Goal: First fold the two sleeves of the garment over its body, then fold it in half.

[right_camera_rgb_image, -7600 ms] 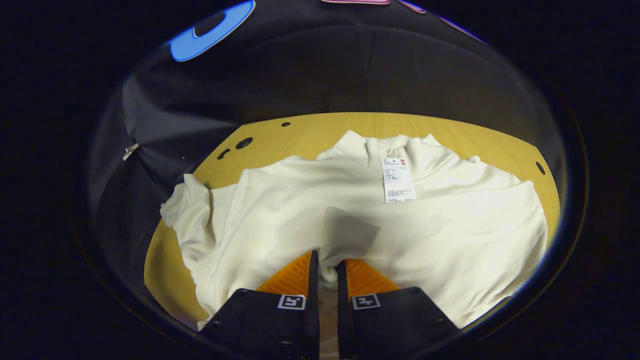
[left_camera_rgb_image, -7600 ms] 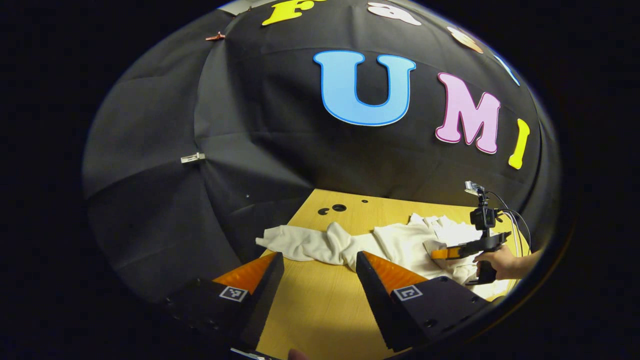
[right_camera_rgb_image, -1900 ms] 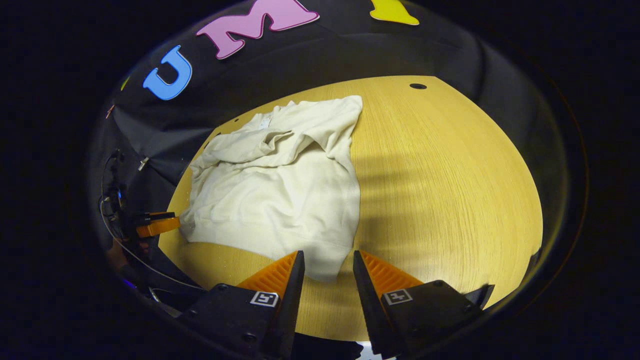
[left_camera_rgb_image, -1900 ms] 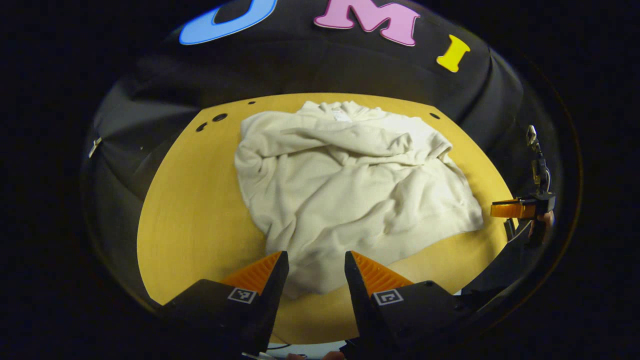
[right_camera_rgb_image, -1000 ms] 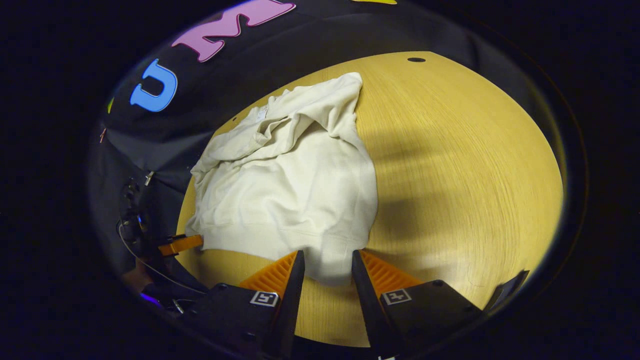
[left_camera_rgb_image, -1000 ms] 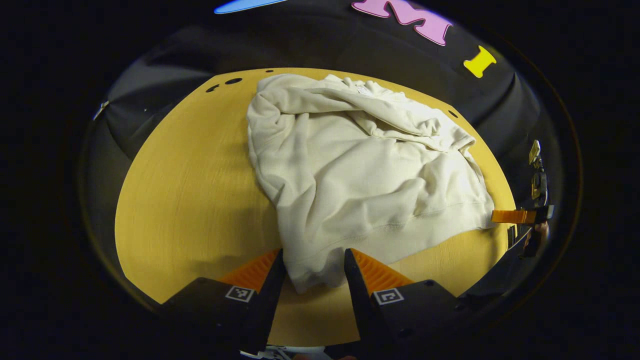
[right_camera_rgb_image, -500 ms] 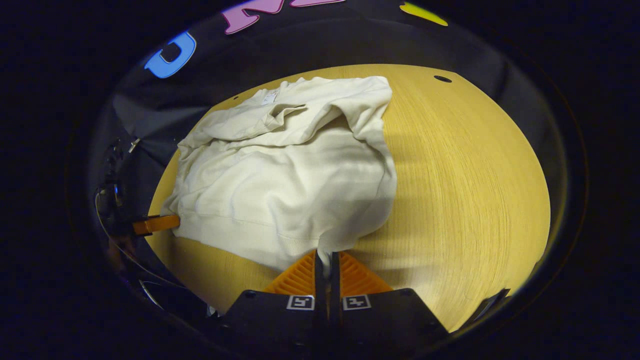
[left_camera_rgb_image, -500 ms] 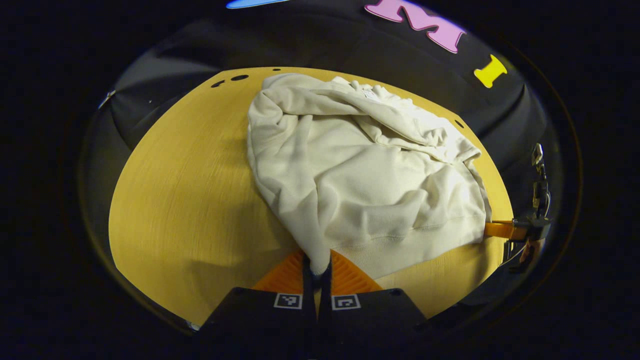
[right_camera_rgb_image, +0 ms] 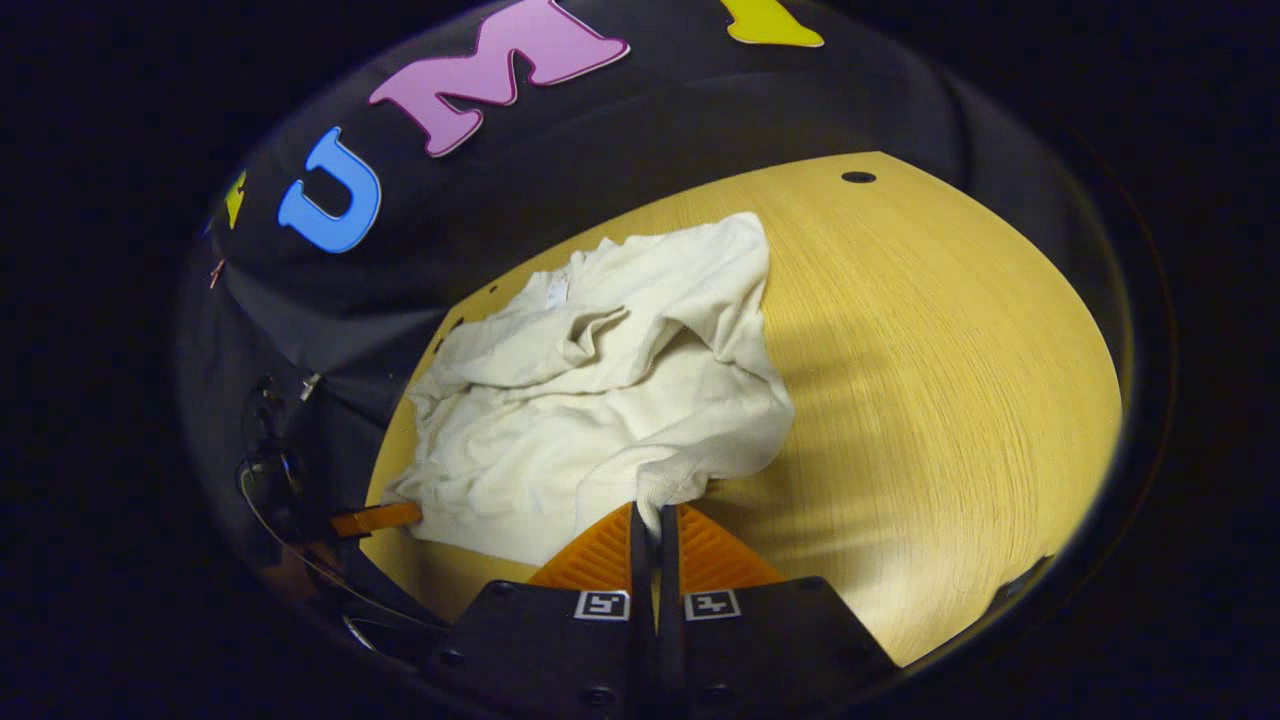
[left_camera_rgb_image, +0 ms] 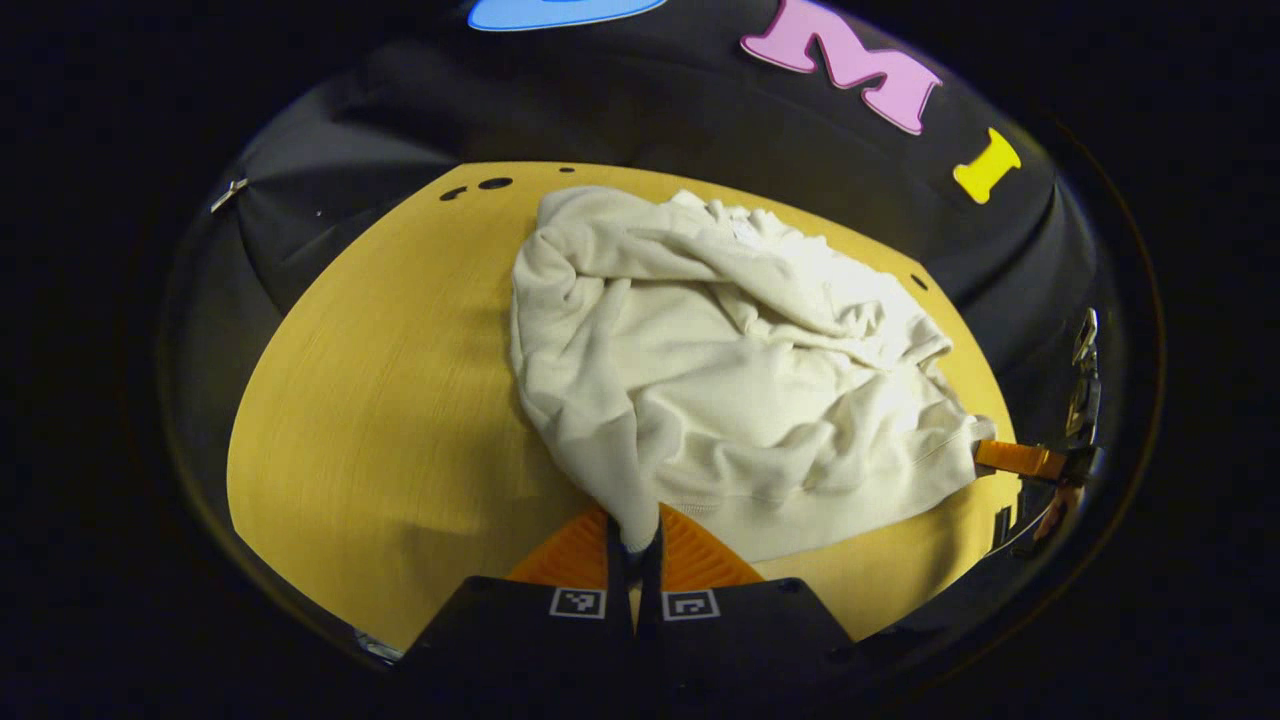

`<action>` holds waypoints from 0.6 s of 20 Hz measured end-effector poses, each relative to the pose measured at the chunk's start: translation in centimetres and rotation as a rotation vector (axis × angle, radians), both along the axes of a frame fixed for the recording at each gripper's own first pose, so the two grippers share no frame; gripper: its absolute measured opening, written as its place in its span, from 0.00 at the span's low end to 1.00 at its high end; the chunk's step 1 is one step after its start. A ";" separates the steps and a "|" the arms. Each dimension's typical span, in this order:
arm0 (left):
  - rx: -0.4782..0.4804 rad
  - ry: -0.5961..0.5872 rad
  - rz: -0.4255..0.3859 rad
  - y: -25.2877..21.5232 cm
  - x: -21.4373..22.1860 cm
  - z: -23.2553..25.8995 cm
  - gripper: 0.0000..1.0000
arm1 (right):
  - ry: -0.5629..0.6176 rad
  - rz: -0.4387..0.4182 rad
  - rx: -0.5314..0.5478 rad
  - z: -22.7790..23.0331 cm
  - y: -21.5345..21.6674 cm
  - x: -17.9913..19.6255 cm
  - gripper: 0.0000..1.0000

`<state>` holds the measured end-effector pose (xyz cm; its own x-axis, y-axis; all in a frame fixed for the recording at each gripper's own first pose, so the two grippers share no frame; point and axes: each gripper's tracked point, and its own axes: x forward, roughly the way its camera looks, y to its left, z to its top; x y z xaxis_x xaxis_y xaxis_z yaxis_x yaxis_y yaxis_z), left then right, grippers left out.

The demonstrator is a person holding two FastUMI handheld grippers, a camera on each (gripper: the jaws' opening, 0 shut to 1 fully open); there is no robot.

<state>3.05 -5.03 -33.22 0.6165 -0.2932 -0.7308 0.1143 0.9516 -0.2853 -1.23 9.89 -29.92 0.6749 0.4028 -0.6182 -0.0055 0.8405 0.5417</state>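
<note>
I pinch the garment (left_camera_rgb_image: pixel 740 390) hem corners, left gripper (left_camera_rgb_image: pixel 633 535) and right gripper (right_camera_rgb_image: pixel 655 525) both clamped, to lift and fold it in half

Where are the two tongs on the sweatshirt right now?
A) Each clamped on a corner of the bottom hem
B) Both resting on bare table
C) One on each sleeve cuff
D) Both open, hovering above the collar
A: the left tongs and the right tongs are each shut on a near hem corner of the cream sweatshirt, sleeves lying across its body.
</note>
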 end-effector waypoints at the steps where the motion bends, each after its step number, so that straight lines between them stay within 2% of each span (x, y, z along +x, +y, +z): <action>1: -0.022 -0.028 0.009 0.0 0.9 1.3 0.06 | -0.029 -0.008 0.022 1.2 0.2 0.9 0.05; 6: -0.109 -0.166 0.049 -0.6 5.3 7.5 0.06 | -0.152 -0.027 0.079 6.3 1.1 5.2 0.05; 12: -0.129 -0.281 0.079 -0.2 10.8 12.4 0.06 | -0.261 -0.073 0.099 10.6 0.2 11.3 0.05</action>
